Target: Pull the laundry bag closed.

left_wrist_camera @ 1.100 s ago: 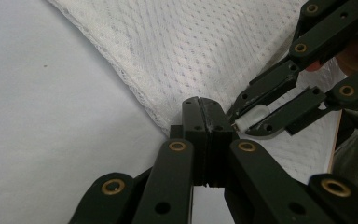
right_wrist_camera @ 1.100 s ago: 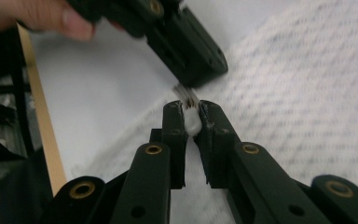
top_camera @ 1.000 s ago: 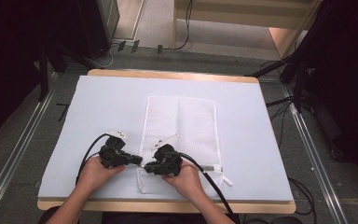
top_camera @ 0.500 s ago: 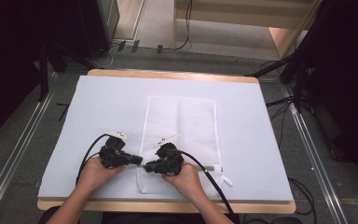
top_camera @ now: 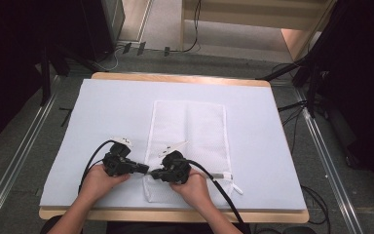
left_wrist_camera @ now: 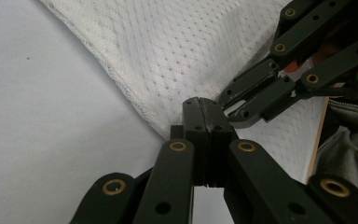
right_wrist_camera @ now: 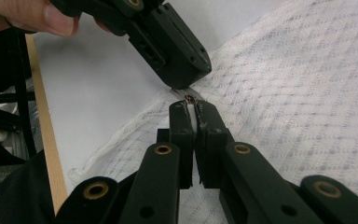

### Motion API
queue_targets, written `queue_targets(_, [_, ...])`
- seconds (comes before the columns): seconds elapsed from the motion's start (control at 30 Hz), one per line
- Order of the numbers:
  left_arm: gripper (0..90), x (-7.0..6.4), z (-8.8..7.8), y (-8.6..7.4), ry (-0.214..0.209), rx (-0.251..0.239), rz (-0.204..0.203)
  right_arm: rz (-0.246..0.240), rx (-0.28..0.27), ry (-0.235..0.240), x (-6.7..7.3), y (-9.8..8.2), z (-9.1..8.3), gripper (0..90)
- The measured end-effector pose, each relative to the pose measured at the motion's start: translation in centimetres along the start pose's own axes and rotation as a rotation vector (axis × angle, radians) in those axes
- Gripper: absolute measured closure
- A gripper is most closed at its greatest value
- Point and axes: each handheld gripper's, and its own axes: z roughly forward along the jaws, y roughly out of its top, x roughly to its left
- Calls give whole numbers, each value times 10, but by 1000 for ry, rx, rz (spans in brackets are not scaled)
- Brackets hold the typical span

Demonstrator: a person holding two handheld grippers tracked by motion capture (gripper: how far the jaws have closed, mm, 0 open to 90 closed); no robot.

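A white mesh bag (top_camera: 190,127) lies flat on the pale mat (top_camera: 107,112), long side running away from me. Both grippers meet at its near left edge. My left gripper (top_camera: 146,170) (left_wrist_camera: 199,103) is shut, its tips pinching the bag's edge (left_wrist_camera: 168,70). My right gripper (top_camera: 154,173) (right_wrist_camera: 192,106) faces it tip to tip. Its jaws have just been closing and now clamp a small white tab with a brownish metal piece, seemingly a zipper pull (right_wrist_camera: 192,111), at the bag's seam. A hand holds each gripper.
The mat covers a wooden table (top_camera: 175,78) whose near edge (top_camera: 175,215) is just behind my hands. A white strap (top_camera: 229,181) sticks out from the bag's near right corner. Cables (top_camera: 219,192) trail from the grippers. Metal rails (top_camera: 24,151) flank the table.
Both hands have stayed where they were at the bag's near left edge. No clear movement of the bag or the grippers shows between the frames.
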Motion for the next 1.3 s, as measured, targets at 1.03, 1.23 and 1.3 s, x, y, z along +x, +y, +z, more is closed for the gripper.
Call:
queue_targets(1.03, [900,-1,3,-4,16,-15,62,48,-8,1,-5,-10,-11,883])
queue_targets(1.23, [900,-2,3,-4,25,-14,64,45,-5,1,-7,-12,-13,883])
queue_targets(1.3, [900,-3,3,-4,28,-13,69,43,-4,2,-8,-12,-14,883])
